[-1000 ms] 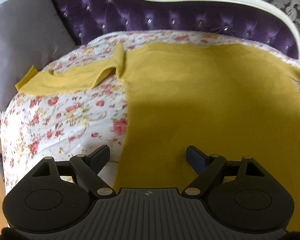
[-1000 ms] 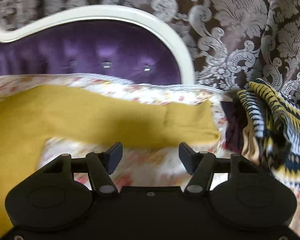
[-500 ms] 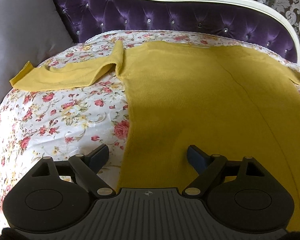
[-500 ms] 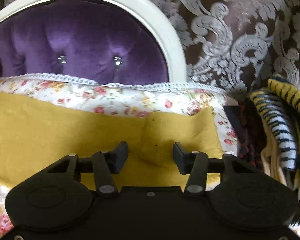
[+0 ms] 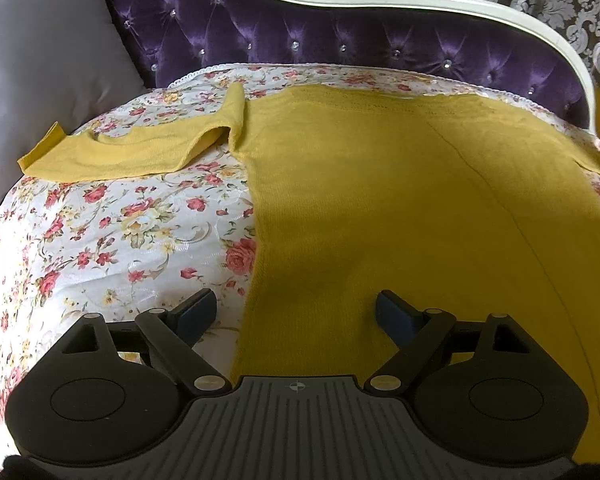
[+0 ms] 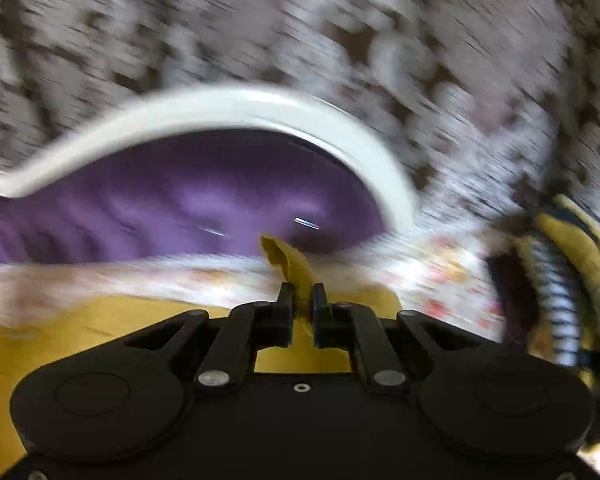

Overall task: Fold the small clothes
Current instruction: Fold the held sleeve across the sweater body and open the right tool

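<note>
A mustard-yellow sweater (image 5: pixel 400 208) lies flat on the floral bedspread (image 5: pixel 112 232), its left sleeve (image 5: pixel 128 152) stretched out to the left. My left gripper (image 5: pixel 296 312) is open and hovers over the sweater's lower left edge, holding nothing. My right gripper (image 6: pixel 302 304) is shut on the end of the sweater's right sleeve (image 6: pixel 290 264) and holds it lifted off the bed; this view is blurred by motion. The rest of the sweater (image 6: pixel 80 328) shows at the lower left there.
A purple tufted headboard (image 5: pixel 340 36) with a white frame runs along the far side. A grey pillow (image 5: pixel 40 64) leans at the far left. A pile of striped yellow and dark clothes (image 6: pixel 568 280) sits at the bed's right end.
My right gripper moved down onto the right sleeve end, shut on it and lifted it. My left gripper stayed open and barely moved.
</note>
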